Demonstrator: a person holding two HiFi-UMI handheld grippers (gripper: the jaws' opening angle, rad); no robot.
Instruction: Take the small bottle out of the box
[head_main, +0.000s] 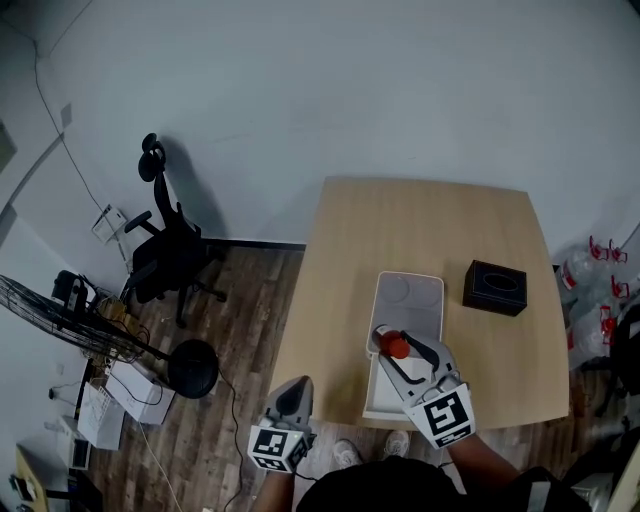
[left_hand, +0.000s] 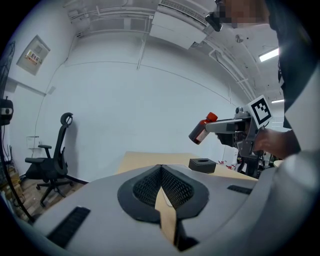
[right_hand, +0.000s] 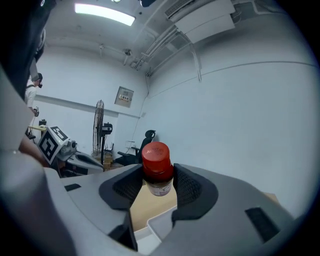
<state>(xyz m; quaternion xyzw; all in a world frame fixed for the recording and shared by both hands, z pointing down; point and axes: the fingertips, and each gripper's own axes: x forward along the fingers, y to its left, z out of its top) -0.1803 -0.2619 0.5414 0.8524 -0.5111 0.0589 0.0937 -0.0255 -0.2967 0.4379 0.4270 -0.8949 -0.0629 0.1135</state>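
A small brown bottle (right_hand: 158, 174) with a red cap sits between the pads of my right gripper (right_hand: 158, 184), which is shut on it. In the head view the bottle (head_main: 398, 346) hangs in the right gripper (head_main: 392, 338) just above the open white box (head_main: 378, 405) on the wooden table (head_main: 450, 220). The left gripper view shows the bottle (left_hand: 202, 129) lifted well above the tabletop, tilted. My left gripper (head_main: 295, 388) is shut and empty, held off the table's near left edge; its jaws (left_hand: 161, 170) meet at the tips.
A black square box (head_main: 495, 287) stands on the table right of the white box. On the wood floor to the left are a black office chair (head_main: 165, 245) and a floor fan (head_main: 70, 315). Water jugs (head_main: 590, 275) stand at the far right.
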